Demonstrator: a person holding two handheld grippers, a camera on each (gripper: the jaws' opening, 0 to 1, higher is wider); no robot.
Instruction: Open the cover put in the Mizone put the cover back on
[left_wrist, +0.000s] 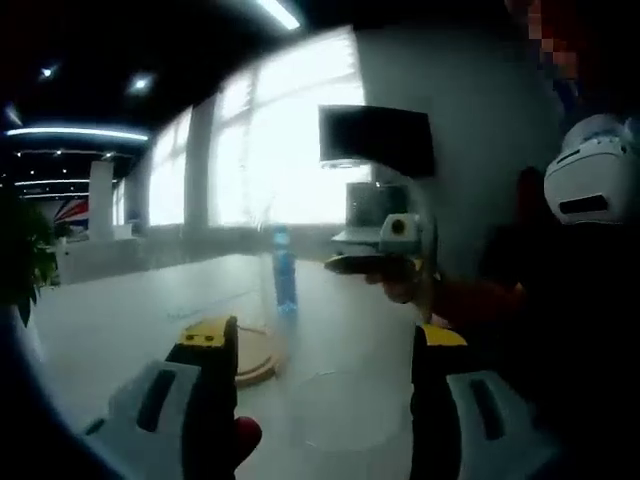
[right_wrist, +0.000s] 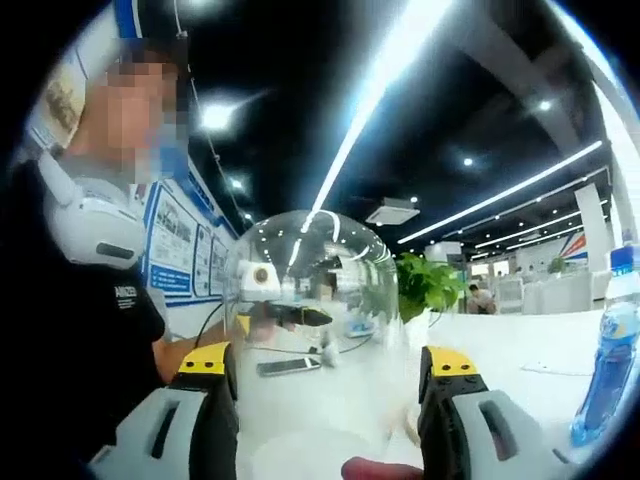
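Right gripper (right_wrist: 325, 400) grasps the clear dome (right_wrist: 310, 300), lifted off the wooden base (left_wrist: 255, 355) to open access. Left gripper (left_wrist: 325, 375) released, jaws apart above base. Bottle (left_wrist: 284, 268) stands on table (left_wrist: 120, 320) beyond, not yet loaded

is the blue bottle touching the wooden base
Apart. In the left gripper view the bottle stands on the table beyond the wooden base, with bare tabletop between them.
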